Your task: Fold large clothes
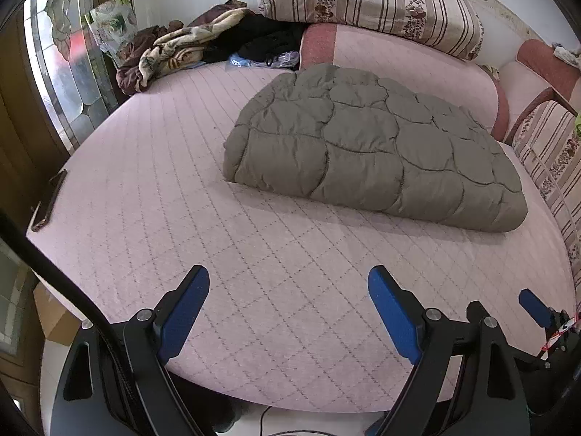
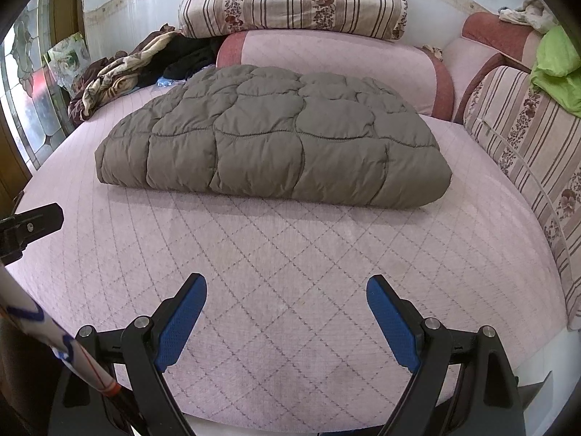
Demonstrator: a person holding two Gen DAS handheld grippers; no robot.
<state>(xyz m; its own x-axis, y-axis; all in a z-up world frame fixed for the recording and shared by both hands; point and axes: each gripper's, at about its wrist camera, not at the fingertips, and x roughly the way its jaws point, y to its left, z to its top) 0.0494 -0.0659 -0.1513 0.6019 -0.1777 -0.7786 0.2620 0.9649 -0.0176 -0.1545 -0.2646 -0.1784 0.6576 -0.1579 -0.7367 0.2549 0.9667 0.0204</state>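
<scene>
A grey-brown quilted puffer garment (image 1: 370,145) lies folded into a thick rectangular bundle on the pink quilted mattress (image 1: 181,189); the right wrist view shows the same bundle (image 2: 268,134) straight ahead. My left gripper (image 1: 288,283) hovers over the mattress's near edge, open, with nothing between its blue pads. My right gripper (image 2: 287,290) is also open and empty, a good stretch short of the bundle. A blue fingertip of the right gripper (image 1: 533,305) shows at the lower right of the left wrist view.
Striped floral cushions (image 2: 290,0) and a pink bolster (image 2: 337,69) line the back. Crumpled blankets and dark clothes (image 1: 181,51) pile at the far left corner. A green cloth (image 2: 555,61) lies on the right armrest. A glass door (image 1: 61,72) stands left of the mattress.
</scene>
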